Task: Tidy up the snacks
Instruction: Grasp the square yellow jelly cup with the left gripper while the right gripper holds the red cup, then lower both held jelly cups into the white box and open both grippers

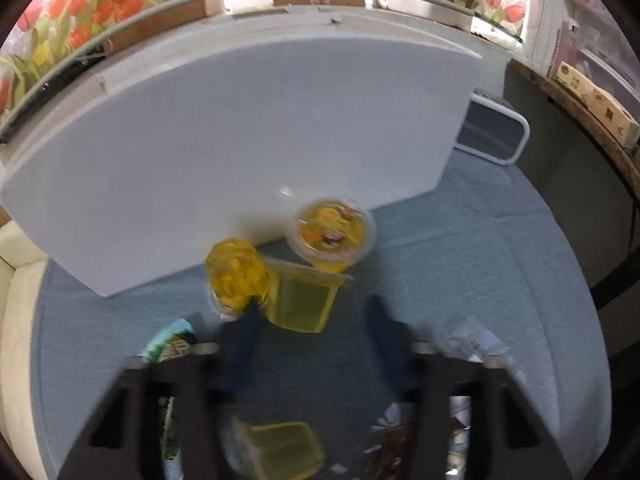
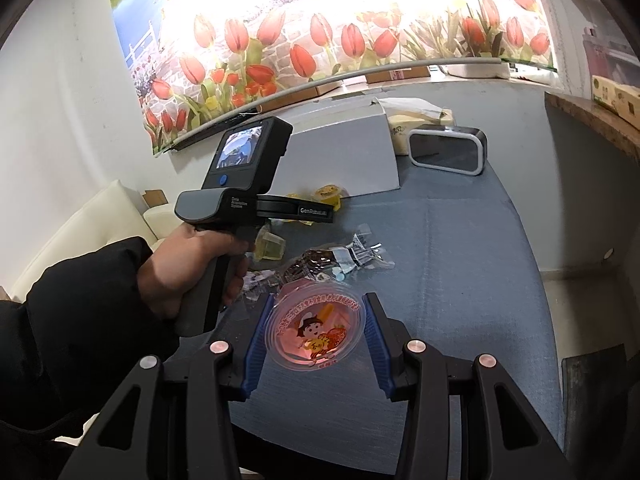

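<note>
Our right fingers, ribbed blue pads, bracket a round clear-lidded pink jelly cup on the blue cloth worktop, contact unclear. Left gripper spread, empty; ahead three yellow jelly cups beside white foam board.

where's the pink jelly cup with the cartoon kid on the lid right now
In the right wrist view the pink jelly cup sits low in the centre between the right gripper's blue fingers, on the blue tablecloth, just in front of the foil snack wrappers.
</note>
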### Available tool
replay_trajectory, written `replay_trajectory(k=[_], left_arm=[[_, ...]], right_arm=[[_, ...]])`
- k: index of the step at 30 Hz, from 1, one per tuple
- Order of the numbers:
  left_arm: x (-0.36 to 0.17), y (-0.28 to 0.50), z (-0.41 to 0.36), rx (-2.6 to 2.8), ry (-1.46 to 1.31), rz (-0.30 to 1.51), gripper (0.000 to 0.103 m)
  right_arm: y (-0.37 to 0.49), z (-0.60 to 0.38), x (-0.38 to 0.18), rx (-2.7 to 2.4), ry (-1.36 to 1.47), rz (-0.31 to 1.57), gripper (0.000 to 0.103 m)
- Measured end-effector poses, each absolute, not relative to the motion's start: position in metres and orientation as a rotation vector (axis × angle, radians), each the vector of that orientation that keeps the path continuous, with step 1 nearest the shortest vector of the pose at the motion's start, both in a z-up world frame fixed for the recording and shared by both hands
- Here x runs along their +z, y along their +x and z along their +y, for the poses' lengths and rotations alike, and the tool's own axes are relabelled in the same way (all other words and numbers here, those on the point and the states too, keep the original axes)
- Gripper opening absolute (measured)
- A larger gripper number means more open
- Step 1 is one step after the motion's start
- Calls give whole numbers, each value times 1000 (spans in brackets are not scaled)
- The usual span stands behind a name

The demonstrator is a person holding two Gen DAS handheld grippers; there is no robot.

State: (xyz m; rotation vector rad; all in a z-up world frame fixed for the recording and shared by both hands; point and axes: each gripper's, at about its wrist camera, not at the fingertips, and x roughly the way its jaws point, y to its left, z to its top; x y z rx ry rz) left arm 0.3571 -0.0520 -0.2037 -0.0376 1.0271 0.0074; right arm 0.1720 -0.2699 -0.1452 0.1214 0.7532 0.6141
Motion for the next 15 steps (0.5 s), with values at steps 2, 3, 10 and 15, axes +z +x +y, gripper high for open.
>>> replay_trajectory(k=[2,3,10,15], left_arm=[[-208,359,-56,1,-29,1033,45],[-208,361,-58,0,-25,1029,44],[-211,373,-56,-21,-47,1031,36],[-210,375,-54,-35,-64,1031,36]], right_arm=[[172,-270,-146,618,121,755,49],[172,-270,-146,619,120,755,49],[173,-273,-148,610,131,762,49],[172,-271,-149,613,130,763,49]])
